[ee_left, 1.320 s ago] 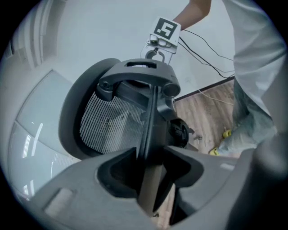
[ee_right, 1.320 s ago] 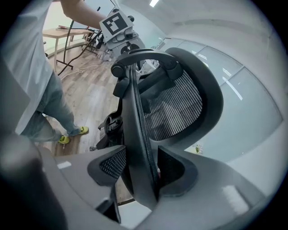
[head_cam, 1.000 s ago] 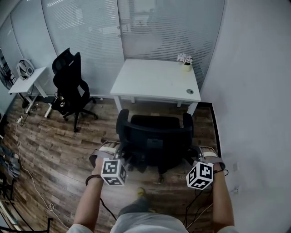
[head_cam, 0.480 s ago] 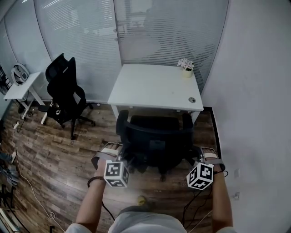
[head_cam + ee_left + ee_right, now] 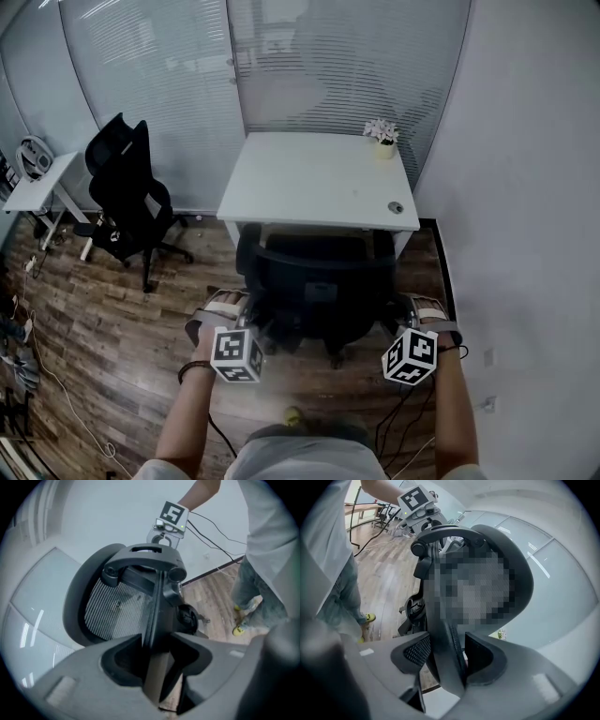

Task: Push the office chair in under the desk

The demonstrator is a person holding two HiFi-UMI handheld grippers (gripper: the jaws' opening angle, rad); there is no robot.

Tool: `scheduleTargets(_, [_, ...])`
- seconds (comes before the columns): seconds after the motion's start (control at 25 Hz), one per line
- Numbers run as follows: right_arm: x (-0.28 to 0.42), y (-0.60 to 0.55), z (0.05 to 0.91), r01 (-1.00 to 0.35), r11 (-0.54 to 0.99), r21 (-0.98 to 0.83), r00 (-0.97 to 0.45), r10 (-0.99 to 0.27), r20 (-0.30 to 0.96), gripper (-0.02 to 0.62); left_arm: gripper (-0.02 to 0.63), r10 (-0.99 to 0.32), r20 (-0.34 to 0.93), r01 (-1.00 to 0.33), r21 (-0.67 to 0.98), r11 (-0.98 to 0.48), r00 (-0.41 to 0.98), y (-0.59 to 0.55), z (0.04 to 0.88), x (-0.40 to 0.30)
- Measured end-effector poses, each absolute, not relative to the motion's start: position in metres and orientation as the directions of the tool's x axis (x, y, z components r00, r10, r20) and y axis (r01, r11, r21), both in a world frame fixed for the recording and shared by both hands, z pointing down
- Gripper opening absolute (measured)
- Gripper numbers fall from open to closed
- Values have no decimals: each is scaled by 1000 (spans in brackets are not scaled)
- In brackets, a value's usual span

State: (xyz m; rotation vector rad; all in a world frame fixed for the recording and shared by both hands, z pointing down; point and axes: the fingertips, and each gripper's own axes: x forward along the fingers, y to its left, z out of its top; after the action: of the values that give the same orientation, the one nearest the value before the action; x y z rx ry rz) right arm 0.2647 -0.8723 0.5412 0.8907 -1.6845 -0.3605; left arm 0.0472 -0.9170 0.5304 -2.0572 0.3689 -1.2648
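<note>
The black mesh office chair (image 5: 319,281) stands with its back toward me, its front at the near edge of the white desk (image 5: 309,178). My left gripper (image 5: 251,319) is shut on the left rim of the backrest (image 5: 117,606), and the rim runs between the jaws of the left gripper (image 5: 157,648). My right gripper (image 5: 398,314) is shut on the right rim, which fills the gap between the jaws of the right gripper (image 5: 447,648). Each gripper view shows the other gripper's marker cube beyond the backrest.
A second black chair (image 5: 127,192) and a small white table (image 5: 37,178) stand at the left. A flower pot (image 5: 382,131) sits on the desk's far right corner. Glass walls with blinds lie behind, a white wall (image 5: 525,234) at the right. Cables (image 5: 56,366) trail on the wooden floor.
The chair and both grippers have moved together toward the desk. The gap between the chair's front and the desk edge has closed. Both grips are unchanged.
</note>
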Motion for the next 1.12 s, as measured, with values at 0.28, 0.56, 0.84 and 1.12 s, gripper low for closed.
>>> scheduleTargets(0.28, [267, -871, 539, -354, 654, 668, -95, -736, 670, 215, 195, -566, 672, 77, -673, -735, 478, -919, 530, 51])
scheduleTargets(0.56, [266, -866, 533, -332, 623, 708, -111, -772, 626, 215, 231, -585, 649, -18, -662, -750, 486, -917, 526, 54])
scheduleTargets(0.84, [267, -851, 518, -372, 601, 707, -132, -788, 601, 215, 238, -601, 618, -127, -636, -761, 506, -907, 512, 47])
scheduleTargets(1.12, [271, -837, 496, -575, 506, 643, -169, -842, 512, 210, 209, -654, 511, -333, -585, -740, 557, -900, 487, 41])
